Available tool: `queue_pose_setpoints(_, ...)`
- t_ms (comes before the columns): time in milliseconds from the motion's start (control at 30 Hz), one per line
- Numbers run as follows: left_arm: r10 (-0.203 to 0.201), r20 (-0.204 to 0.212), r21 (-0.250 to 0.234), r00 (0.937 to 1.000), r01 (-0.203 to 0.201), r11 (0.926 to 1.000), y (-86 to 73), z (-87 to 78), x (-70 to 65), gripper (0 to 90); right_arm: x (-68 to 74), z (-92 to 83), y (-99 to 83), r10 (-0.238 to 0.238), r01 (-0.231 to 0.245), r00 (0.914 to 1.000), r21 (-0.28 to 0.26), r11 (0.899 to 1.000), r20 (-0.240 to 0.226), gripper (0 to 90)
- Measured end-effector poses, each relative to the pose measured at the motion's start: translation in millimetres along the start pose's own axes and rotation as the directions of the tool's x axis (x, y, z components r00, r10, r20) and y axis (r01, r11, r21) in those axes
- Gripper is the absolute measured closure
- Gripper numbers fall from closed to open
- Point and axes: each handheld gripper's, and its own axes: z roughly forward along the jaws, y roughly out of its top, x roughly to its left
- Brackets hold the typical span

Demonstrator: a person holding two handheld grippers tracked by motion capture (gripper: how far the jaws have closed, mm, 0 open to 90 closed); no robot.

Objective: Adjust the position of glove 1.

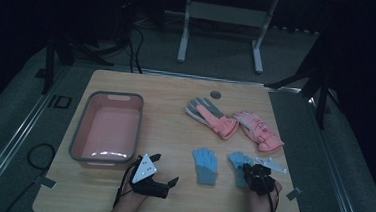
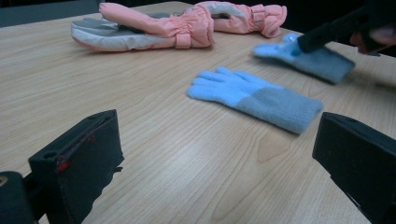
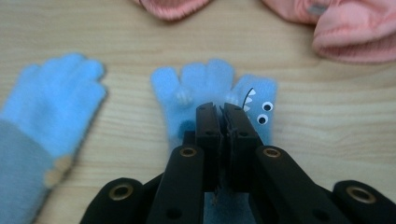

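Observation:
Two small blue knit gloves lie near the table's front edge. The plain one [image 1: 205,165] [image 2: 254,95] [image 3: 51,93] lies flat with its grey cuff toward me. My right gripper [image 1: 248,169] [image 3: 223,109] points down onto the other blue glove [image 1: 237,159] [image 2: 322,63] [image 3: 205,79], which has googly eyes and white teeth. Its jaws are pressed together on the fabric at the palm, and that glove looks blurred in the left gripper view. My left gripper [image 1: 166,168] [image 2: 219,154] rests low over the wood left of the plain glove, open and holding nothing.
A pair of pink padded gloves [image 1: 213,117] [image 1: 258,130] lies farther back at the centre right. A pink tub with a grey rim [image 1: 107,96] stands at the left. A pale flat strip [image 1: 272,164] lies right of the blue gloves.

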Motion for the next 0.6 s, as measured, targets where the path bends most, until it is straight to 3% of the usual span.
queue_pose_setpoints(100,0.002,0.000,0.001,1.0000,-0.002,1.0000,0.0,0.0,-0.2,1.6,-1.4,5.1,-4.6,0.003,-0.003,0.9999,0.009,1.000,0.013,84.5)
queue_pose_setpoints(400,-0.001,0.003,0.003,1.0000,0.001,1.0000,0.0,0.1,0.2,1.6,-5.4,6.5,-4.6,0.011,-0.011,0.9999,0.018,1.000,-0.010,77.4)
queue_pose_setpoints(433,-0.001,0.000,0.002,1.0000,0.001,1.0000,0.0,0.1,-0.3,1.6,-7.7,2.1,-0.2,-0.008,0.009,0.9996,0.009,1.000,-0.025,72.5)
queue_pose_setpoints(533,-0.001,-0.001,0.003,1.0000,0.001,1.0000,0.0,0.0,0.1,1.6,-13.6,-2.8,8.9,-0.076,0.076,0.9940,-0.006,0.997,-0.078,70.1)
queue_pose_setpoints(600,-0.003,0.000,0.004,1.0000,0.003,1.0000,0.0,0.1,0.1,1.6,-18.3,-3.6,15.5,-0.139,0.140,0.9835,-0.005,0.990,-0.115,68.6)
